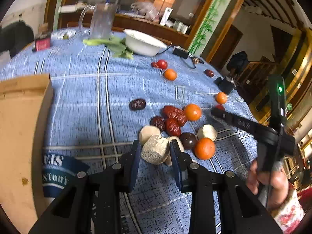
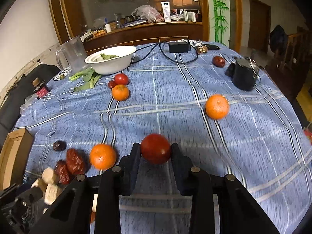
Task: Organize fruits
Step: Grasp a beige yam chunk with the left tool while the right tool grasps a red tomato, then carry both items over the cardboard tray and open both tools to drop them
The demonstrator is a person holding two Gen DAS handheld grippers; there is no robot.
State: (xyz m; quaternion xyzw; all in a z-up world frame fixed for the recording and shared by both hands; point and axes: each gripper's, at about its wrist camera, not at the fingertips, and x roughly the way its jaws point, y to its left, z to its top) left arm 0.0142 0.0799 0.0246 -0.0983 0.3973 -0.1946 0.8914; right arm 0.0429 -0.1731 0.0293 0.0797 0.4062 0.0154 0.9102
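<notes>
Left wrist view: the left gripper [image 1: 155,152] is clamped on a pale chunk [image 1: 155,152], its pads pressing both sides, at the near edge of a heap of fruit on the blue cloth [image 1: 78,101]. Right behind the chunk lie another pale piece [image 1: 149,134], red dates [image 1: 173,120], a dark round fruit [image 1: 188,140] and an orange [image 1: 204,148]. One more orange [image 1: 192,112] sits at the back of the heap, a lone date [image 1: 137,104] to its left. Further off are a small orange [image 1: 170,74] beside a tomato [image 1: 162,64], and a white bowl [image 1: 143,42] with greens [image 1: 115,45]. A cardboard box [image 1: 21,128] fills the left side. At right, a hand [image 1: 273,177] holds the right gripper [image 1: 215,113], seen from the side; its tips reach toward the far side of the heap, and what they hold is hard to tell here.

Right wrist view: the right gripper [image 2: 155,149] is shut on a red tomato [image 2: 155,148], held between both pads above the cloth [image 2: 195,128]. An orange [image 2: 102,156] lies just left of it, with dates [image 2: 75,160] and pale pieces [image 2: 49,175] beyond; the left gripper [image 2: 37,192] shows at the bottom left corner. Only this view shows leaves inside the bowl [image 2: 111,59], an orange [image 2: 217,106] alone at right, a black cup [image 2: 243,76], and a black adapter [image 2: 179,46] with its cable.
</notes>
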